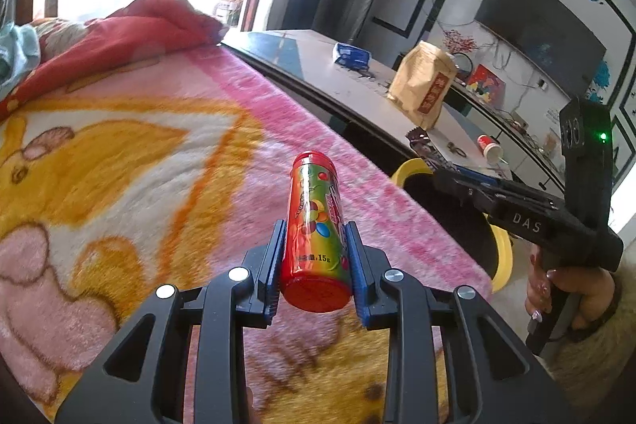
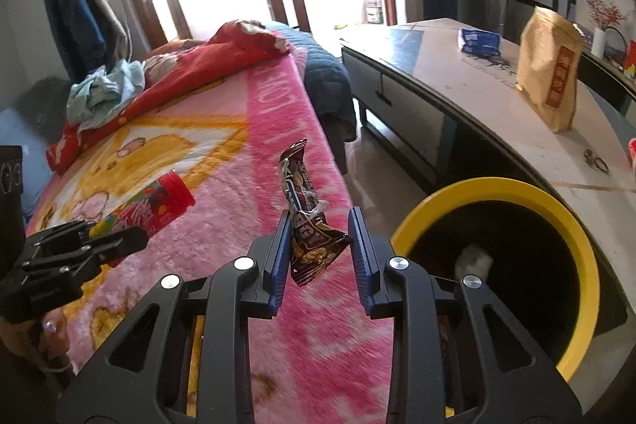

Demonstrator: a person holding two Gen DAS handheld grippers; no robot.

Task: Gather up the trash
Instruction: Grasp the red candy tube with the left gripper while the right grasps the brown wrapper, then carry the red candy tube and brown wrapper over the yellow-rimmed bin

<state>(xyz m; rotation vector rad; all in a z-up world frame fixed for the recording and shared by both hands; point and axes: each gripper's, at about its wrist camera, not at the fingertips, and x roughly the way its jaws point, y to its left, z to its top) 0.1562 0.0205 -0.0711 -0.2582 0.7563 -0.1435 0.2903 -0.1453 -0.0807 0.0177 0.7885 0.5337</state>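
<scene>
Blue-padded jaws of the left gripper (image 1: 316,265) stand narrowly apart and clamp one red candy tube (image 1: 318,229) by its sides, the tube's red base toward the camera and its cap pointing away over the pink blanket (image 1: 139,153). Nearest in the right wrist view, the right gripper (image 2: 320,257) has its jaws set a little apart with one brown snack wrapper (image 2: 308,221) between them; the wrapper stands upright, touching the left pad, while whether the right pad presses it I cannot tell. Both grippers tilt downward over the blanket's edge. One yellow-rimmed bin (image 2: 576,233) sits just right of the right gripper, between the bed and the low table (image 2: 497,114), with one pale crumpled scrap (image 2: 473,261) inside. On the table stand one tan paper bag (image 2: 550,66), one blue packet (image 2: 479,40) and one red-and-white cup (image 1: 489,146) lying on its side. A hand (image 1: 556,297) grips the right gripper's handle from below.
</scene>
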